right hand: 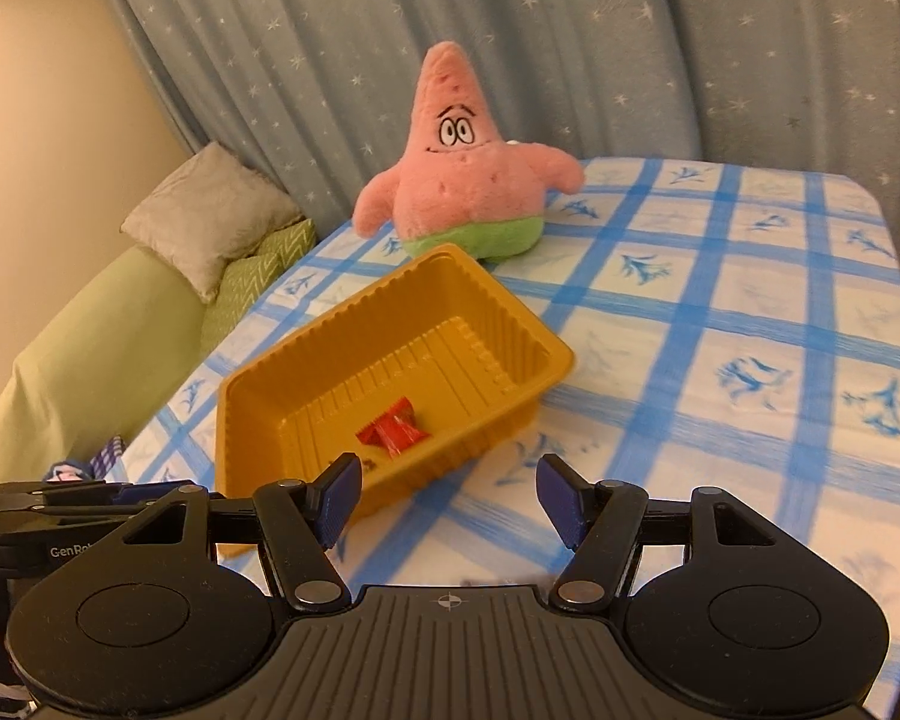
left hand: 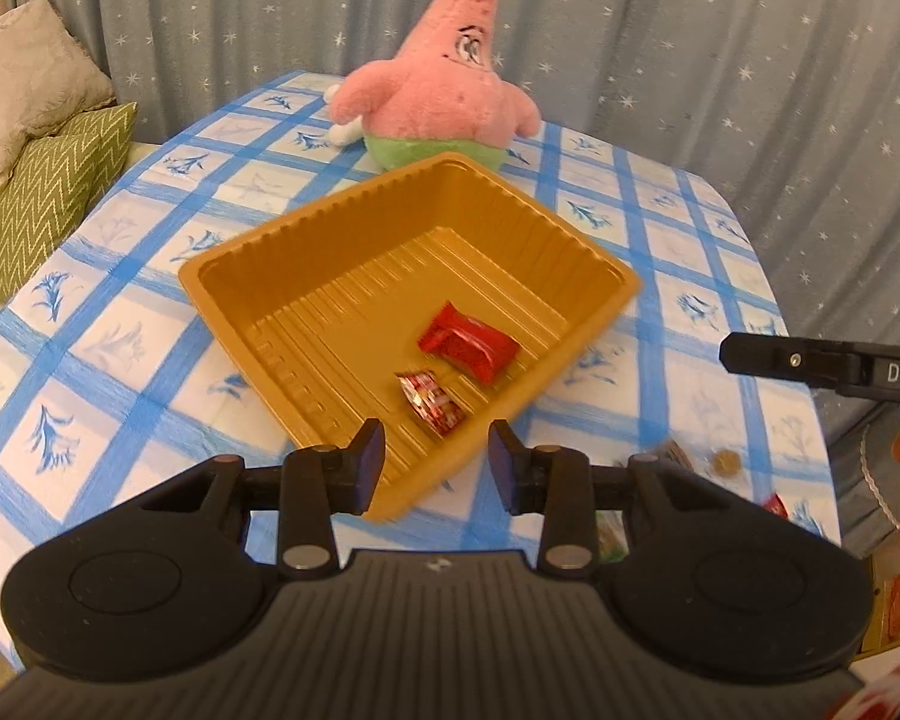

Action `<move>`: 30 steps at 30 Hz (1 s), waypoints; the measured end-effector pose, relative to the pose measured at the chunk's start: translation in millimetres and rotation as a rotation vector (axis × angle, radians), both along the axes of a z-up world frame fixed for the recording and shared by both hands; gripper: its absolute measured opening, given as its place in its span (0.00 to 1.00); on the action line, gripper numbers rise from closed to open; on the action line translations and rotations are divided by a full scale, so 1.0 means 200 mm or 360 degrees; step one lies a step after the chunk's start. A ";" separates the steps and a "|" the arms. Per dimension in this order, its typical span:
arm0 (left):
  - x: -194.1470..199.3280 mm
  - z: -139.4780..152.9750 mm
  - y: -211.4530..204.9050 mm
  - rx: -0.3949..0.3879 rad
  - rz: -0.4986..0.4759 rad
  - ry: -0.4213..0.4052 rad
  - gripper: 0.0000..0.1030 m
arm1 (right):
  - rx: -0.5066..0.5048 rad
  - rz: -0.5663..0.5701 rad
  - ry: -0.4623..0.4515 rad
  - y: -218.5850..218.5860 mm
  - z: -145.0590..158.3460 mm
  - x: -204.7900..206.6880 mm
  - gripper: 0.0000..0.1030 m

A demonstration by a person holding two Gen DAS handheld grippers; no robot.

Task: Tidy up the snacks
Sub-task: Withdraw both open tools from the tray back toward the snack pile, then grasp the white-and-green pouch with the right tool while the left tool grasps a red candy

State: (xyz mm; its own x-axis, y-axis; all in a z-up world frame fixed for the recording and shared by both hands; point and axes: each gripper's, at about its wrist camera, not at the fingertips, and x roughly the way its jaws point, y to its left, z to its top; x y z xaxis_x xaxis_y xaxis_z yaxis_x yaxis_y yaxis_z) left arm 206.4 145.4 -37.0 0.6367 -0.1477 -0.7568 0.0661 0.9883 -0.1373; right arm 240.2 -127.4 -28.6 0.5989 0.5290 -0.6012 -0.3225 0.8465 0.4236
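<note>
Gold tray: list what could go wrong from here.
1. The gold tray looks light and thin; a bump from the open left gripper over its near corner could shove it.
2. Snacks left on the table lie half hidden behind that gripper, easy to miss.
3. The plush star touches the tray's far corner and may topple.

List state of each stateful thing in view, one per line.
left gripper: open, holding nothing, above the tray's near corner
right gripper: open, holding nothing
yellow tray: upright on the table, two snacks inside
red wrapped snack: sealed, lying in the tray
small red-and-silver snack: lying in the tray
pink starfish plush: upright behind the tray
</note>
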 end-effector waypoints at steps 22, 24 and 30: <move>-0.41 -0.13 -0.42 0.0001 -0.0043 0.0135 0.34 | -0.0105 0.0131 0.0062 -0.36 -0.14 -0.37 0.63; -0.42 -0.13 -0.44 0.0004 -0.0029 0.0141 0.34 | -0.0125 0.0174 0.0067 -0.36 -0.16 -0.39 0.63; -0.45 -0.15 -0.47 0.0015 -0.0001 0.0158 0.34 | -0.0177 0.0281 0.0082 -0.35 -0.23 -0.42 0.63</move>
State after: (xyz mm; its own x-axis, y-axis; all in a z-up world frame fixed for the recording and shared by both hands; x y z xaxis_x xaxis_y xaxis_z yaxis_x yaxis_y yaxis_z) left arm 115.8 51.0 -66.2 0.5586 -0.1407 -0.8174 0.0533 0.9896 -0.1340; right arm 155.8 -197.1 -75.2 0.4695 0.5517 -0.6893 -0.4502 0.8212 0.3506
